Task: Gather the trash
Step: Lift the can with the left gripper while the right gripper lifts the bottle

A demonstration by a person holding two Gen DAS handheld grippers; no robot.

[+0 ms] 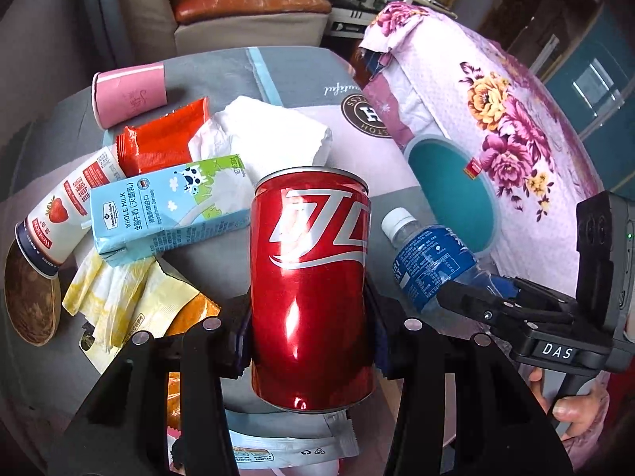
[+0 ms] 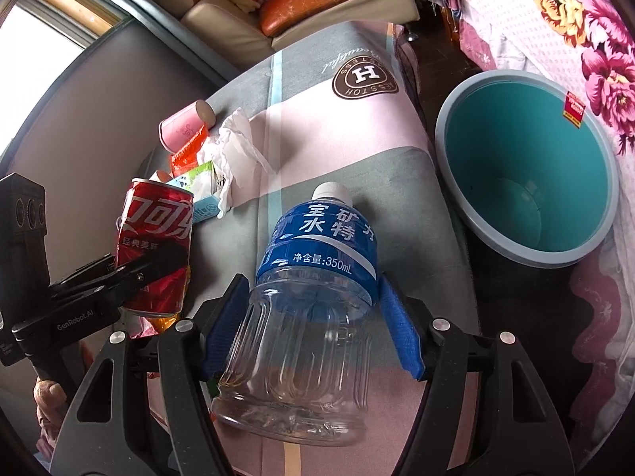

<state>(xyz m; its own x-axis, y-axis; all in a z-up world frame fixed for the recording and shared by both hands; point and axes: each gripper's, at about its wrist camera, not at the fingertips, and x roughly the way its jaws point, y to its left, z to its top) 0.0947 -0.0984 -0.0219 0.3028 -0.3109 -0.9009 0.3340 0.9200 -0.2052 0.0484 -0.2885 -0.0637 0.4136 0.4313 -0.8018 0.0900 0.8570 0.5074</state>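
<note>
My left gripper (image 1: 311, 337) is shut on a red cola can (image 1: 311, 289), held upright above the table; the can also shows in the right wrist view (image 2: 156, 246). My right gripper (image 2: 313, 317) is shut on an empty clear water bottle with a blue label (image 2: 313, 277), cap pointing away; it also shows in the left wrist view (image 1: 430, 261). A teal bin with a grey rim (image 2: 528, 166) stands open to the right of the table, partly seen in the left wrist view (image 1: 452, 194).
On the cloth-covered table (image 2: 349, 127) lie a pink paper cup (image 1: 129, 93), an orange wrapper (image 1: 166, 139), white tissue (image 1: 262, 131), a milk carton (image 1: 166, 210), a strawberry yoghurt bottle (image 1: 59, 218), yellow wrappers (image 1: 119, 301) and a wooden bowl (image 1: 29, 301). A floral quilt (image 1: 512, 119) lies at right.
</note>
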